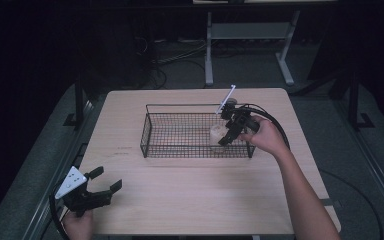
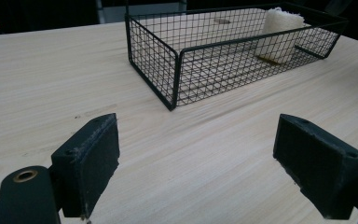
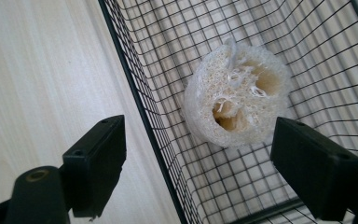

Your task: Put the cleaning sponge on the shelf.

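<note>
Left gripper (image 1: 107, 181) wide open and empty near the table's (image 1: 190, 200) front left corner, wire basket (image 1: 150, 130) mid-table, loofah sponge (image 1: 217, 135) inside its right end, right gripper (image 1: 231, 131) open and empty just above.

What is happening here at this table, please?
A person works at a wooden table with a gripper in each hand. The right gripper hangs open over the right end of a black wire basket, its fingers apart above a pale loofah piece that lies inside the basket, not gripped. The left gripper waits open and empty near the table's front left corner.
</note>
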The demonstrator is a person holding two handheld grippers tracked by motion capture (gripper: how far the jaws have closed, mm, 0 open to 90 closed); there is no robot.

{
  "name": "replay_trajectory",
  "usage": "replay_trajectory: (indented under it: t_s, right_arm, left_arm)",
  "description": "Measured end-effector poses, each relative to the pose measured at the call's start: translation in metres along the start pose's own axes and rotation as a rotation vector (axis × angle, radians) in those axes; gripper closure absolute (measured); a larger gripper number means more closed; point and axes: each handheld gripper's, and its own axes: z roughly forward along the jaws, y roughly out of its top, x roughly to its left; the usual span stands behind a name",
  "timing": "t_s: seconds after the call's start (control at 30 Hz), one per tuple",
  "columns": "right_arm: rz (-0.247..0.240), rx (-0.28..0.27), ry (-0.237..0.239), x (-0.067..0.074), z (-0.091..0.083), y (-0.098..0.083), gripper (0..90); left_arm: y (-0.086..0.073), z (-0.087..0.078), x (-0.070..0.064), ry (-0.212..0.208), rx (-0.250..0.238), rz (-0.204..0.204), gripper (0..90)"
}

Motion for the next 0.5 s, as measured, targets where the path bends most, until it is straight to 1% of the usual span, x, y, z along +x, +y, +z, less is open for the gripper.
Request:
replay_trajectory:
  t_s: [0.03,0.07,0.1,0.17,0.23,0.37,0.43,0.5]
  right_arm:
    - [-0.005,-0.004,-0.009,0.001,-0.002,0.0,17.8]
    - [-0.008,-0.012,-0.008,0.002,-0.004,-0.001,17.8]
    - [-0.007,-0.016,0.002,0.003,-0.005,-0.001,17.8]
    - [-0.01,-0.018,-0.003,0.006,-0.009,-0.002,17.8]
    - [-0.014,-0.02,0.006,0.008,-0.011,-0.003,17.8]
    - [-0.031,-0.011,-0.013,0.014,-0.014,-0.005,17.8]
    - [-0.029,-0.021,-0.007,0.016,-0.016,-0.006,17.7]
    - [-0.026,-0.021,0.007,0.019,-0.016,-0.008,16.1]
  left_arm:
    - [0.0,0.0,0.0,0.001,0.0,-0.002,13.8]
    - [0.0,0.0,0.0,0.0,-0.003,-0.001,13.8]
    - [0.0,0.0,0.0,-0.001,-0.003,0.001,13.8]
    - [0.0,0.0,0.0,0.001,0.0,0.003,13.8]
    - [0.0,0.001,0.0,-0.002,0.002,0.003,13.8]
    - [0.0,0.001,0.0,-0.001,0.002,0.003,13.8]
    - [0.0,0.001,0.0,-0.001,0.002,0.004,13.8]
    - [0.0,0.001,-0.001,-0.001,0.0,0.006,13.8]
